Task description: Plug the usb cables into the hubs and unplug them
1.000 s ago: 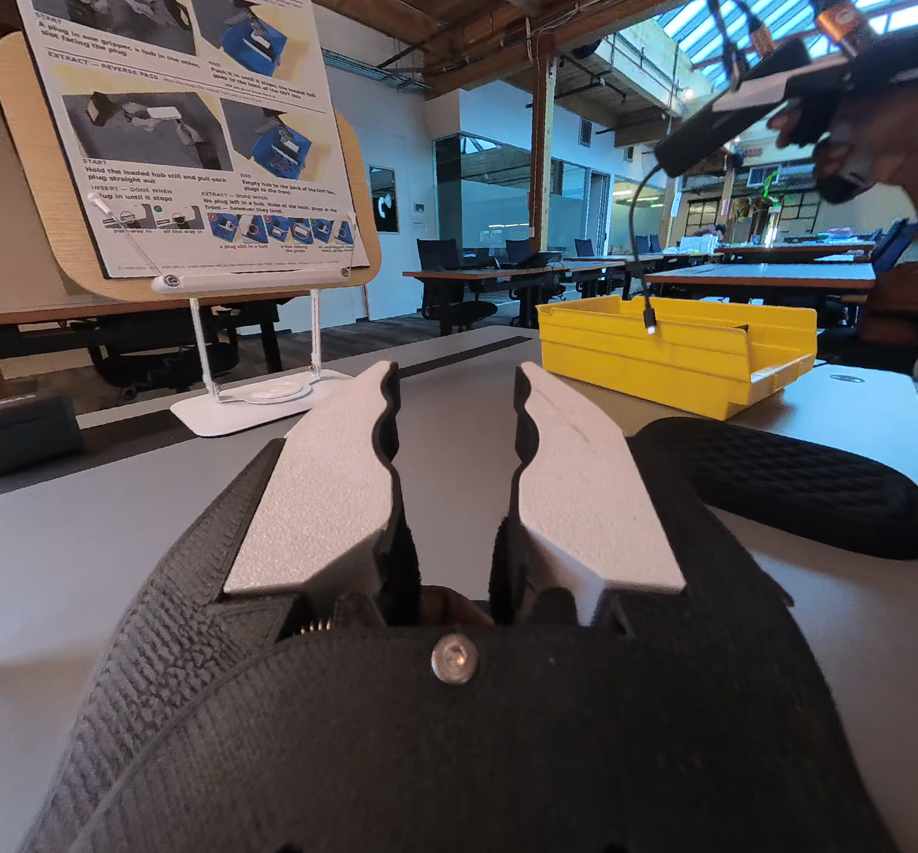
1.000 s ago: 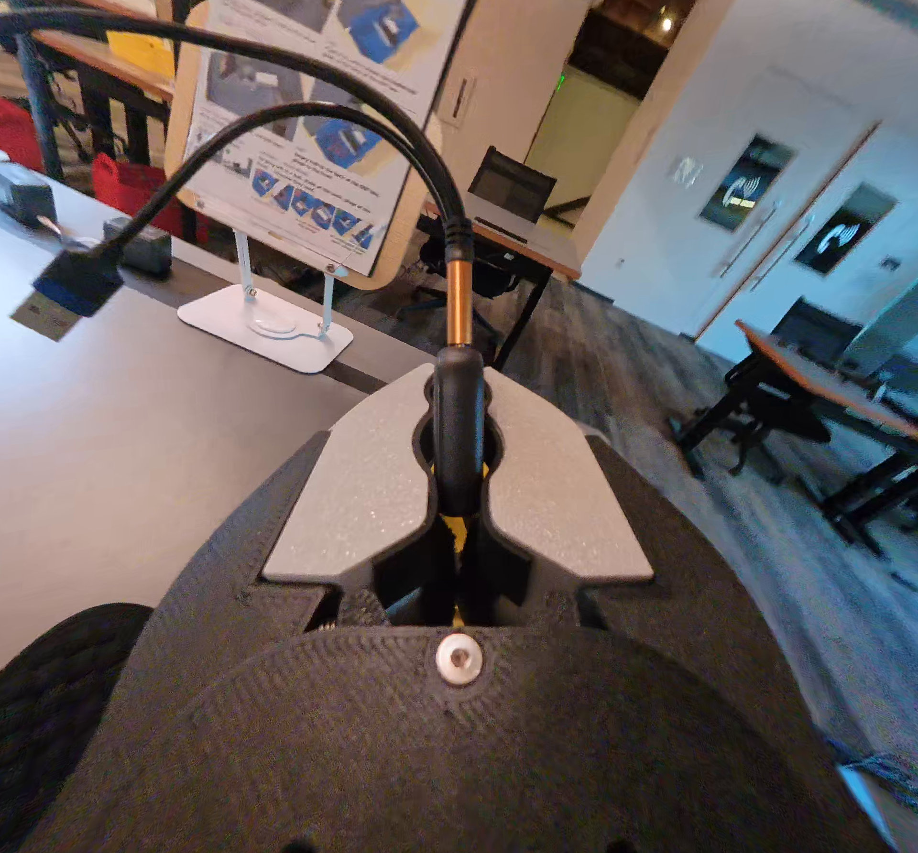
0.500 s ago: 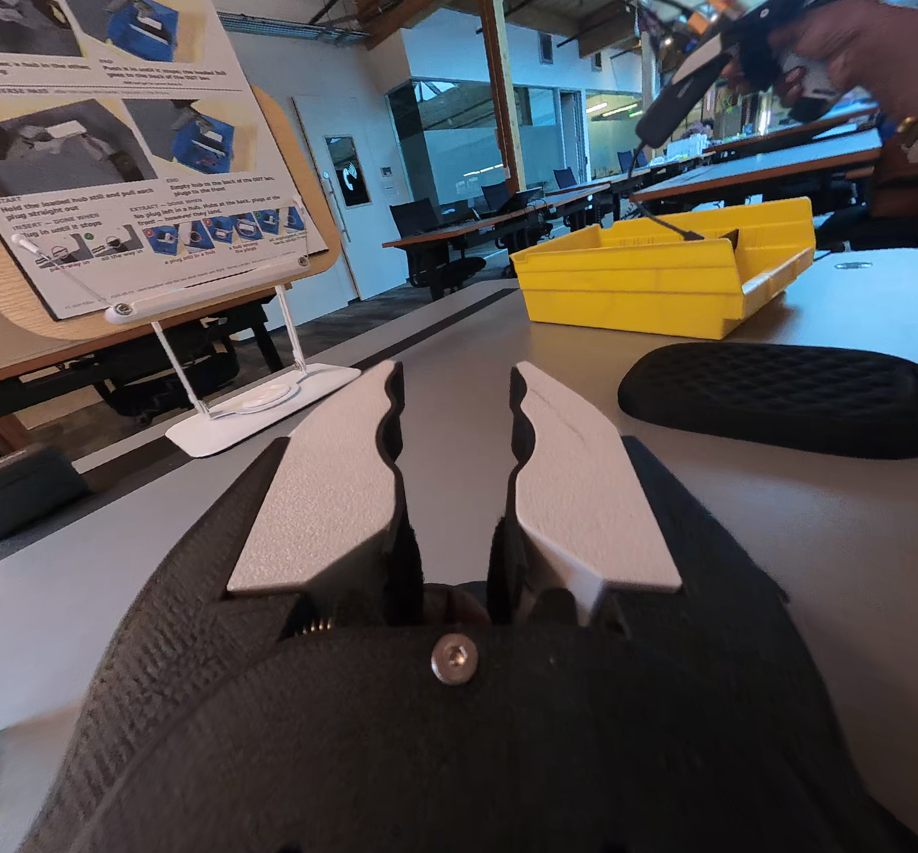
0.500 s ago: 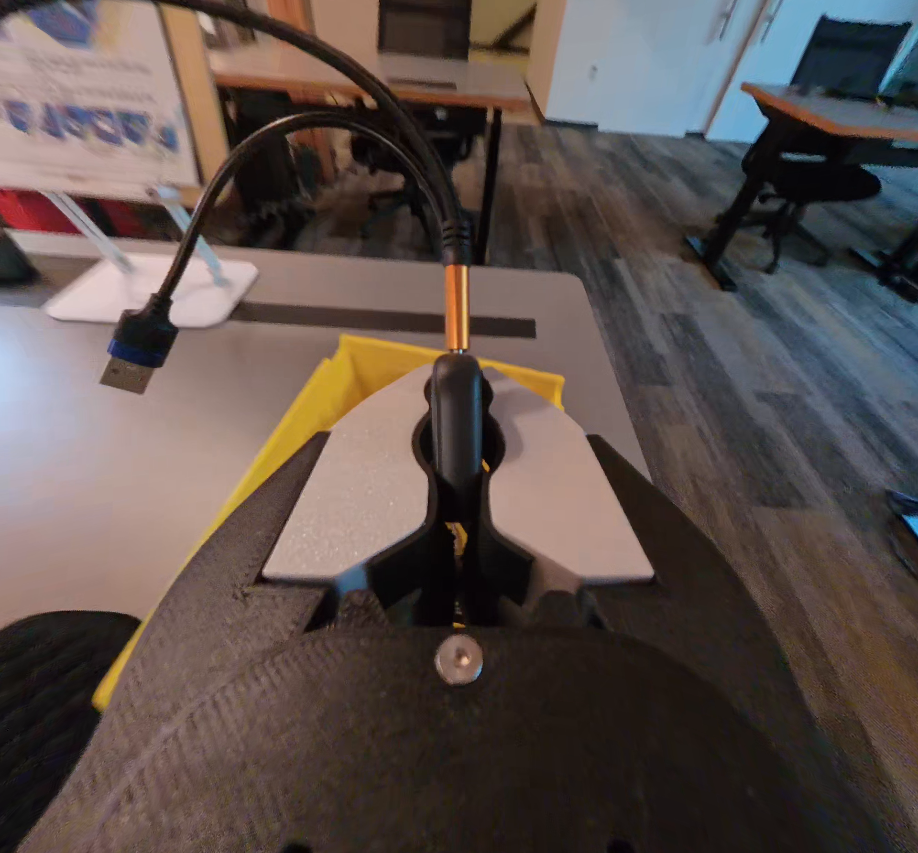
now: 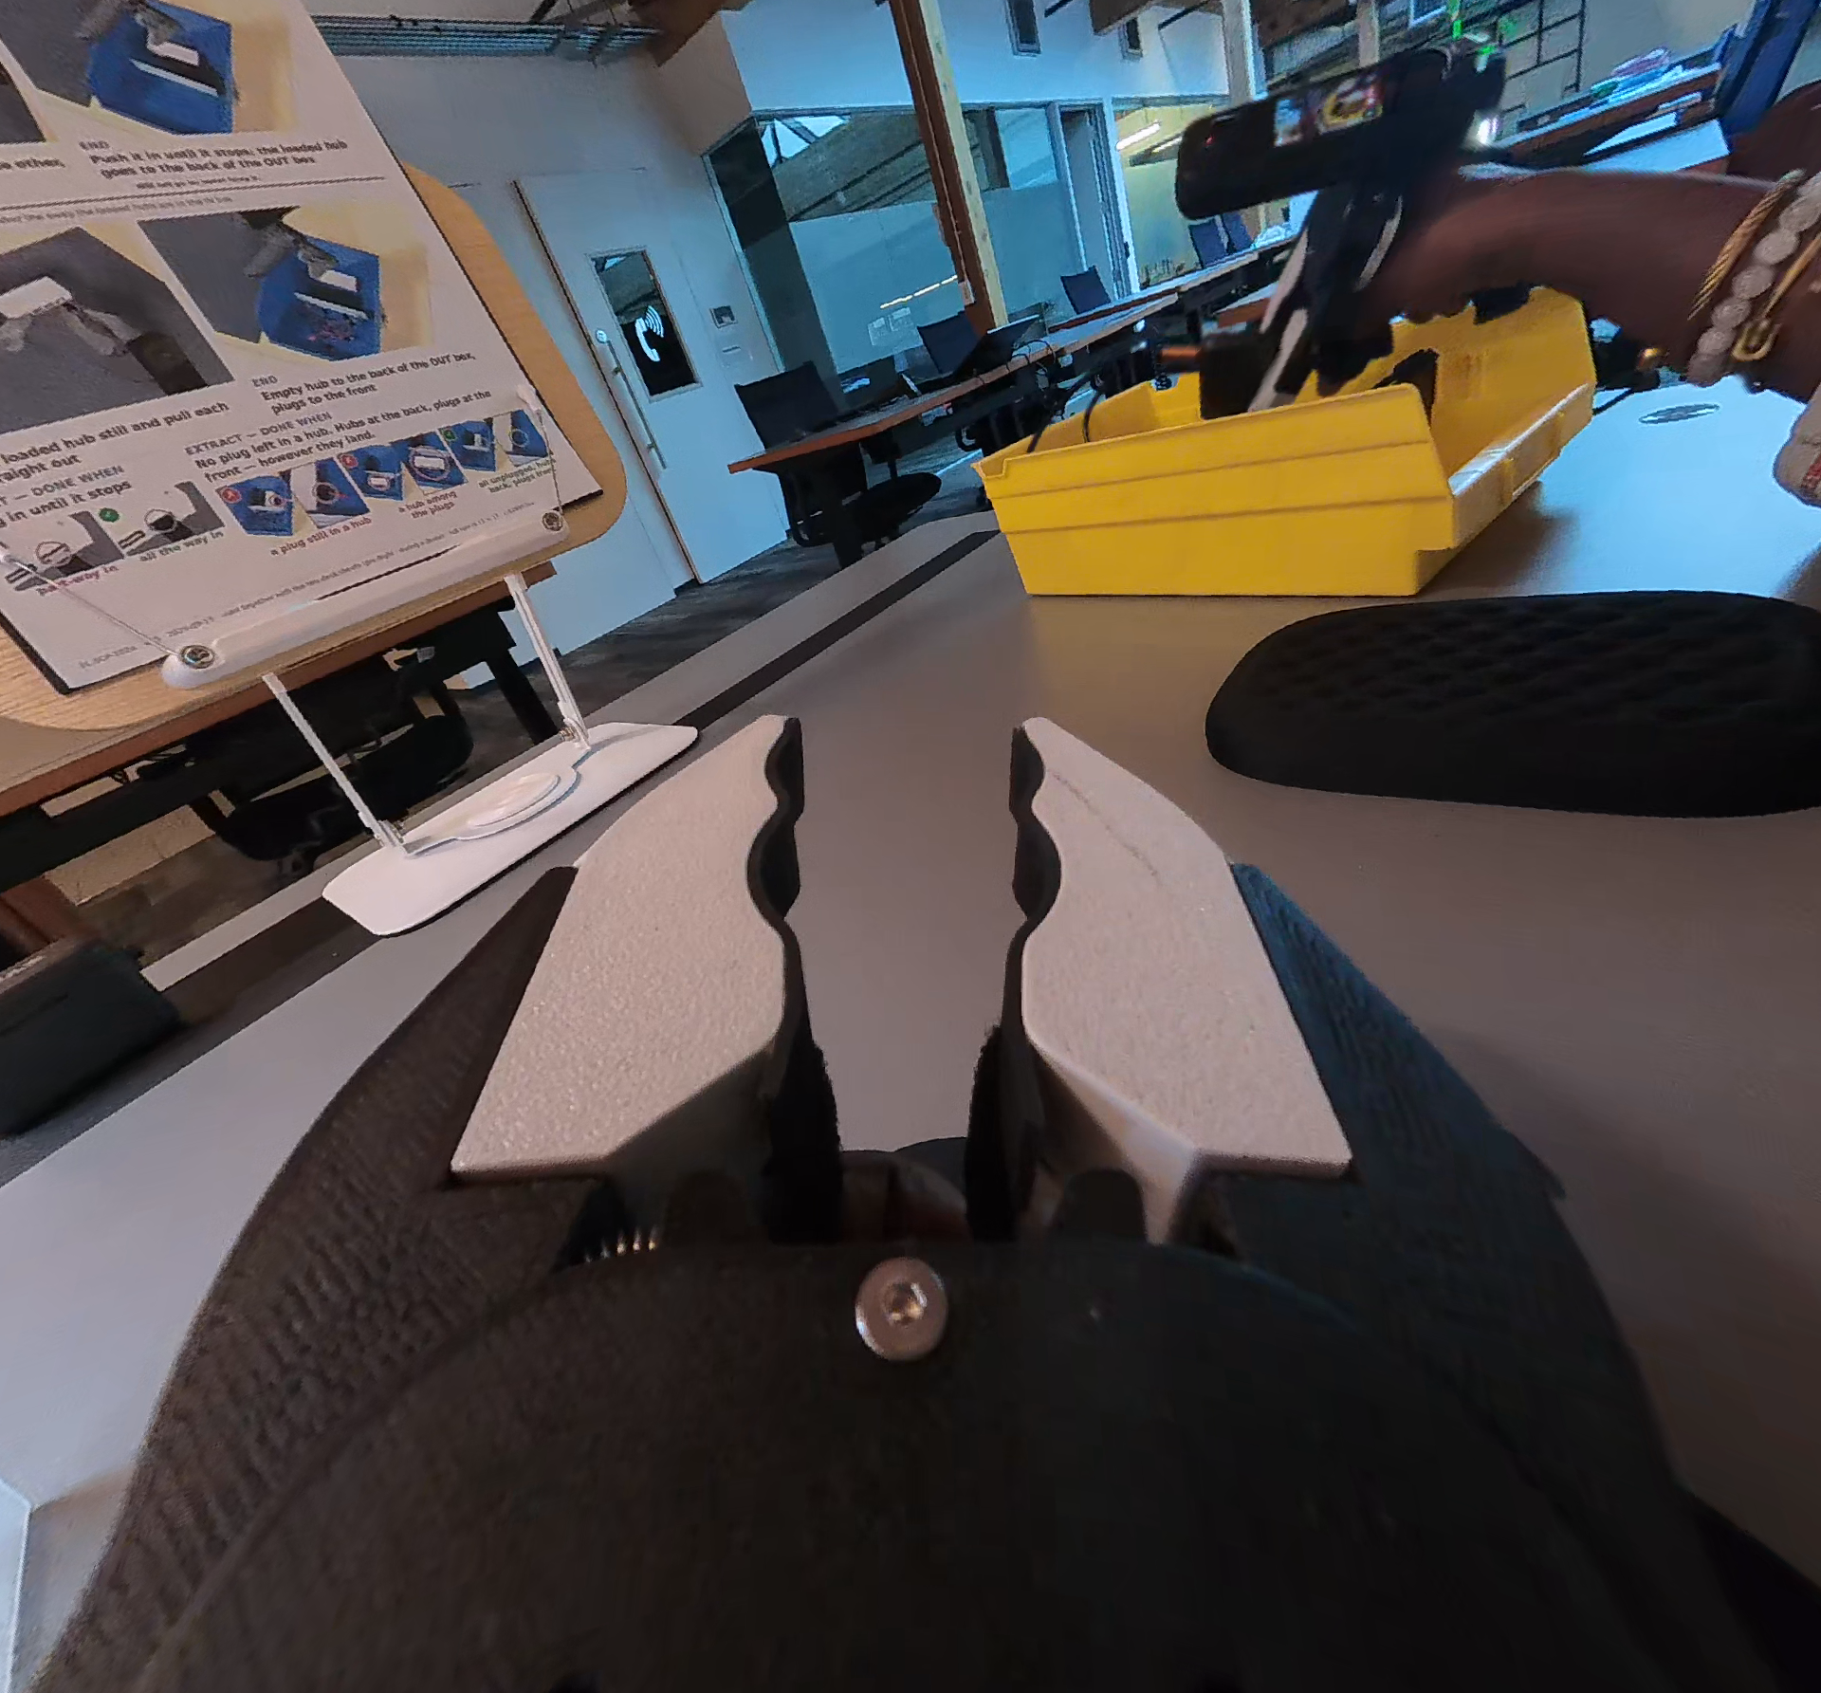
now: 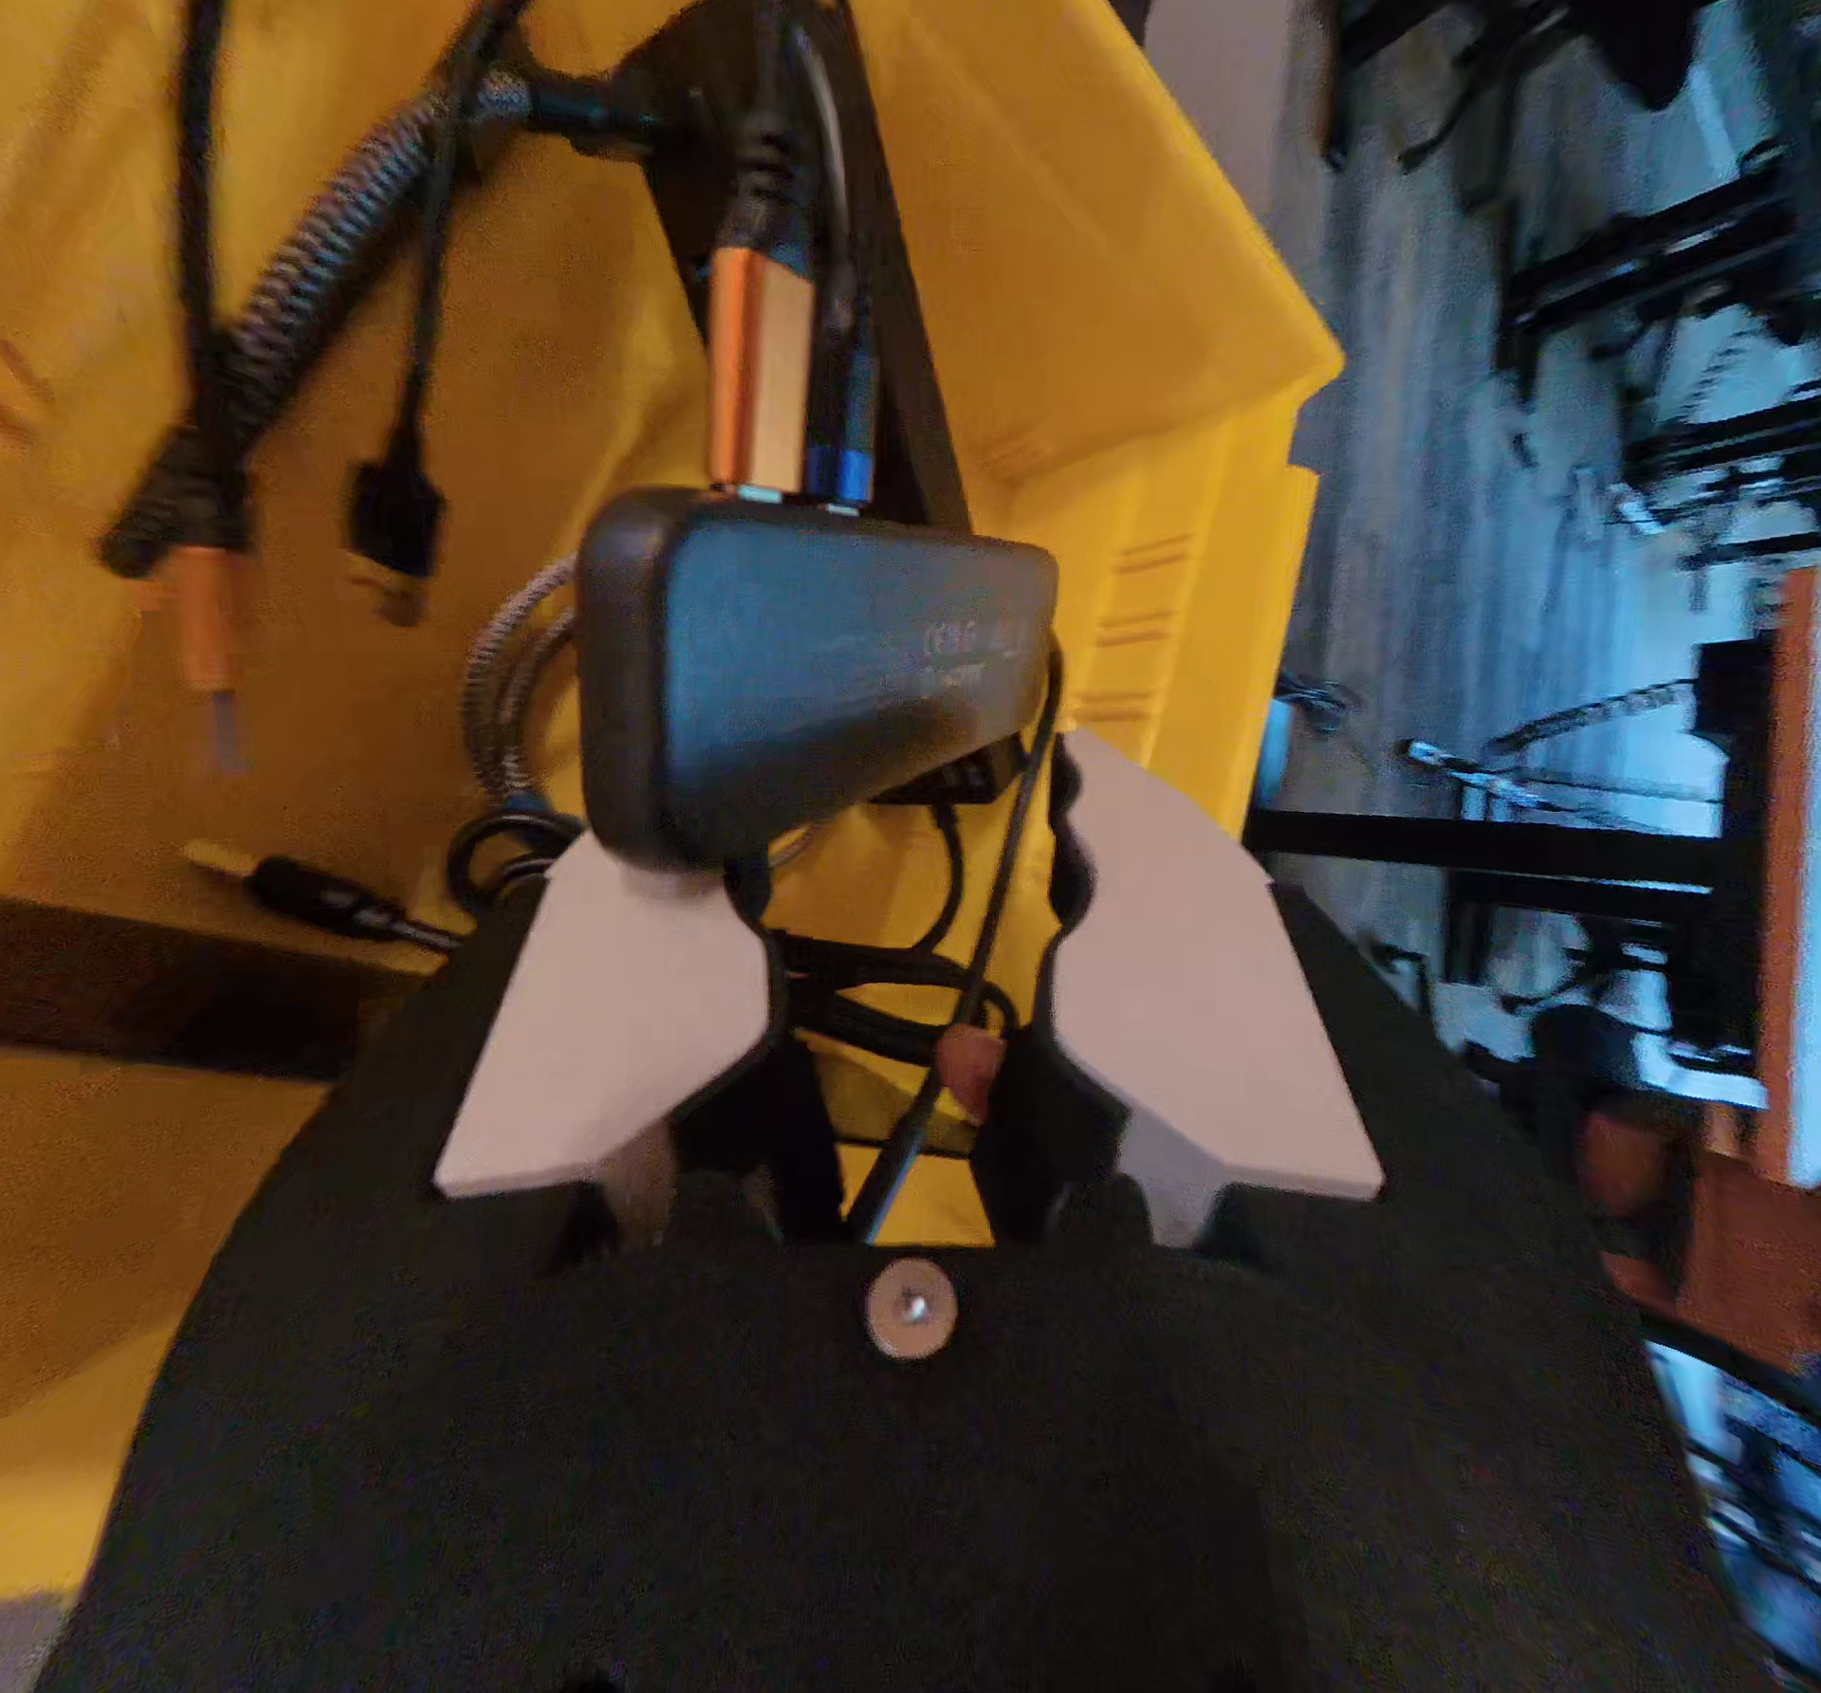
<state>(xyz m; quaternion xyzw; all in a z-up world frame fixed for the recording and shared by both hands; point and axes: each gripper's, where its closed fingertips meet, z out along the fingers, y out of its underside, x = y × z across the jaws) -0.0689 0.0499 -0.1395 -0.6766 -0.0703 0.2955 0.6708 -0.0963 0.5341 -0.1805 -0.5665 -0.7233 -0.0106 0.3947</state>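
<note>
Yellow plastic fills most of what my right tongs (image 6: 907, 818) look at: the yellow bin (image 6: 1133, 286), seen from above and close. My right tongs stand apart over it, the grey fingers (image 6: 611, 1015) spread wide. A dark hub (image 6: 808, 660) lies just past their tips, its near end overlapping my left-side finger; whether it touches the finger I cannot tell, but the fingers do not clamp it. Two plugs sit in the hub's far edge side by side, an orange plug (image 6: 754, 365) and a blue-ringed plug (image 6: 843, 443), their black cables running up and away. More loose cables lie in the bin to the left, among them a braided cable (image 6: 325, 237) ending in another orange connector, and a small black plug (image 6: 389, 522). A thin black cord (image 6: 995, 907) crosses between my fingers.

My left tongs (image 5: 902, 848) rest low over the grey table (image 5: 1478, 1005), fingers apart with nothing between them. Ahead on the right lies a black textured pad (image 5: 1537, 700), and beyond it the yellow bin, where my right hand (image 5: 1537, 256) dips its tool into the bin. On the left stands an instruction sheet (image 5: 236, 286) on a white stand (image 5: 512, 818).
</note>
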